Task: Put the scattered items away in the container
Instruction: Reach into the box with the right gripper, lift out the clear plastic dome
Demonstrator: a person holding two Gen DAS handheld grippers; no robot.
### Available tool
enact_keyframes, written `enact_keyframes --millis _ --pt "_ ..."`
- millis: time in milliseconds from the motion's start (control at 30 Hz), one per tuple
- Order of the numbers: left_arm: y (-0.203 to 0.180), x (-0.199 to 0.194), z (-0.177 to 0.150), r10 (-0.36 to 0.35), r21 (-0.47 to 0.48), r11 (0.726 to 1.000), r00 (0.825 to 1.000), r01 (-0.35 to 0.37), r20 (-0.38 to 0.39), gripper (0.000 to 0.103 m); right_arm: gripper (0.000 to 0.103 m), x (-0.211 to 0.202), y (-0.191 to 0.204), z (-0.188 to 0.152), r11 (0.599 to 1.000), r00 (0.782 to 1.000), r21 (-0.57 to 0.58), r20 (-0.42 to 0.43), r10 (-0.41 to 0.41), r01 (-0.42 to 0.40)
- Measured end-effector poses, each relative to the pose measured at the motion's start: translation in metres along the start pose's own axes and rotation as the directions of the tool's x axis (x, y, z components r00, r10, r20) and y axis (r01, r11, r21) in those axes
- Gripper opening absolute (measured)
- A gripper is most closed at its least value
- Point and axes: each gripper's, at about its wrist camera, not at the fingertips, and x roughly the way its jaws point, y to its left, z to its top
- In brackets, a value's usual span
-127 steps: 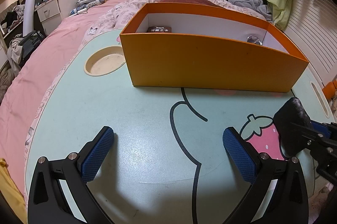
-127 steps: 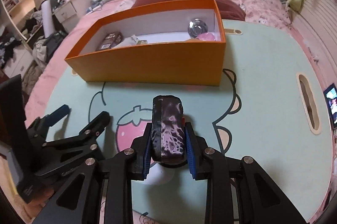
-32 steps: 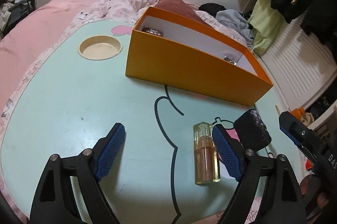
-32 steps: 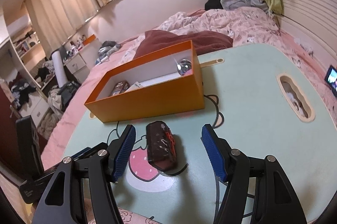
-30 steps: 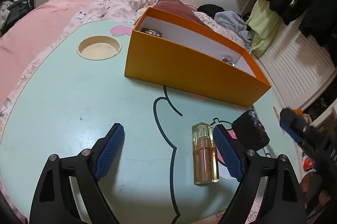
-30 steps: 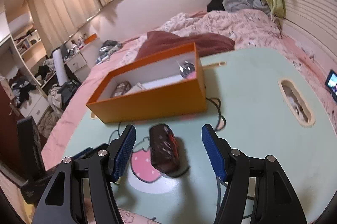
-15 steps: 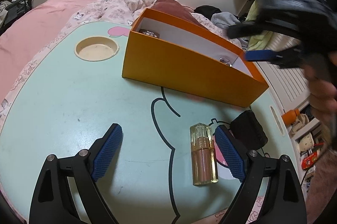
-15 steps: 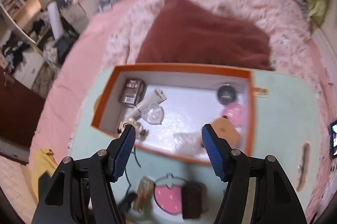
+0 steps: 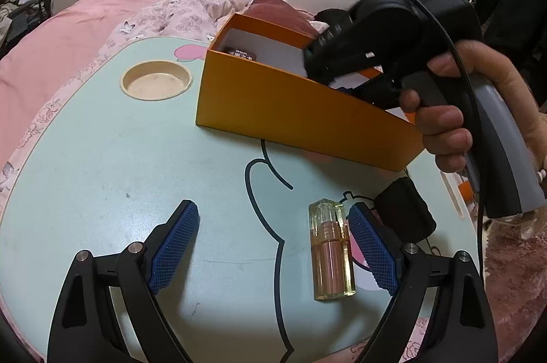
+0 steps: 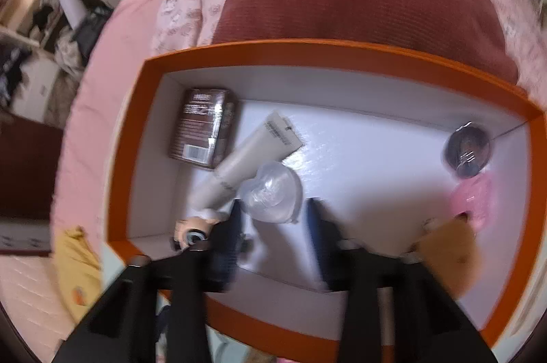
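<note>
The orange box [image 9: 290, 110] stands on the mint lap table [image 9: 102, 158]. My left gripper [image 9: 271, 216] rests low over the table, open. A yellow perfume bottle [image 9: 331, 253] lies flat between its fingers, close to the right pad [image 9: 372, 250]. A black pouch [image 9: 405, 212] lies just beyond that finger. A person's hand [image 9: 444, 120] holds my right gripper [image 10: 273, 223] above the box [image 10: 239, 50], pointing steeply down. Its jaws are closing, with a gap still showing and nothing gripped. A clear heart-shaped dish [image 10: 273, 192] lies below the tips.
Inside the box lie a brown packet [image 10: 205, 127], a grey tube [image 10: 249, 164], a round silver item [image 10: 466, 147], a pink item [image 10: 473, 202] and a tan one [image 10: 448, 246]. A cup recess [image 9: 155, 82] sits left of the box. Pink bedding [image 9: 51, 55] surrounds the table.
My right gripper left the black pouch on the table, swung over the box, tipped downward, and its jaws narrowed. The left gripper and bottle stayed put.
</note>
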Motion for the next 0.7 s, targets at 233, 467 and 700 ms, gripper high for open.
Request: enact_keyframes --millis 233,467,700 --pt "-0.002 -0.002 -0.002 0.005 0.004 1.0 1.0 -0.005 -0.001 0.09 0.004 -0.023 -0.026 -0.005 0.996 0.993 0.057 0.1 0.058 -0.064" --pt "-0.003 0.001 -0.001 0.017 0.014 1.0 1.0 -0.017 -0.001 0.09 0.039 -0.041 -0.033 0.0 0.992 0.986 0.078 0.146 0.084 -0.096" --pt "-0.001 0.003 0.0 0.013 0.011 1.0 1.0 -0.013 0.0 0.09 0.058 -0.01 -0.025 0.013 0.996 0.994 0.084 0.106 -0.002 -0.007"
